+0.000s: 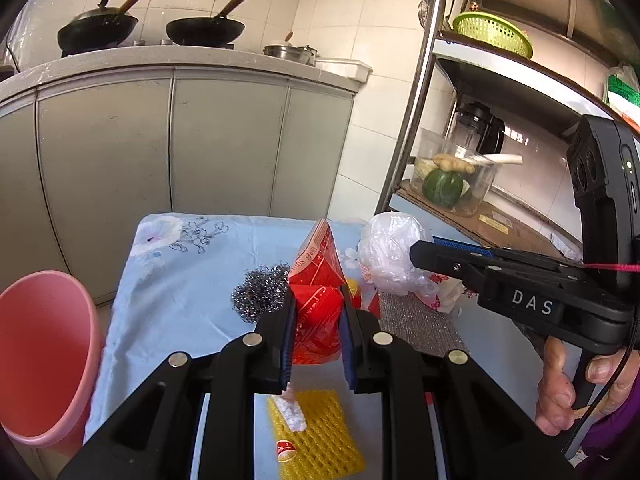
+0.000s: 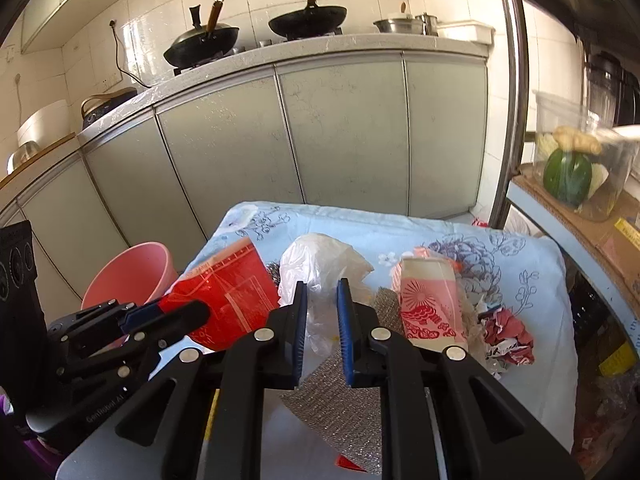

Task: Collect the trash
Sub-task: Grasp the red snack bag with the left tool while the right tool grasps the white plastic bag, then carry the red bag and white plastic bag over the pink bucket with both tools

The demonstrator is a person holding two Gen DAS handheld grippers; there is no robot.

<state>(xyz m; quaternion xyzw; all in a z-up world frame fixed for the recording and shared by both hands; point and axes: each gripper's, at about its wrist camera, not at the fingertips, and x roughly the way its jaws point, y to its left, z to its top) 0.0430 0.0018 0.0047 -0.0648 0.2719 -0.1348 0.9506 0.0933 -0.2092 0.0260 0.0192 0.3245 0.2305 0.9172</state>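
Observation:
My left gripper [image 1: 318, 300] is shut on a red paper carton [image 1: 320, 264], which stands tilted above the blue flowered tablecloth [image 1: 180, 272]. From the right wrist view that left gripper [image 2: 198, 312] grips the red carton [image 2: 236, 296] from the left. My right gripper [image 2: 321, 292] is shut on a crumpled clear plastic bag [image 2: 320, 260]. In the left wrist view the right gripper [image 1: 418, 254] pinches the plastic bag [image 1: 390, 252] from the right. A pink bin [image 1: 44, 360] stands open at the table's left edge.
On the table lie a steel wool ball [image 1: 260, 294], a yellow foam net [image 1: 320, 436], a silver mesh cloth [image 2: 332, 400], a pink and white carton [image 2: 432, 304] and crumpled red paper [image 2: 508, 332]. A metal shelf rack [image 1: 416, 92] stands at the right, with cabinets behind.

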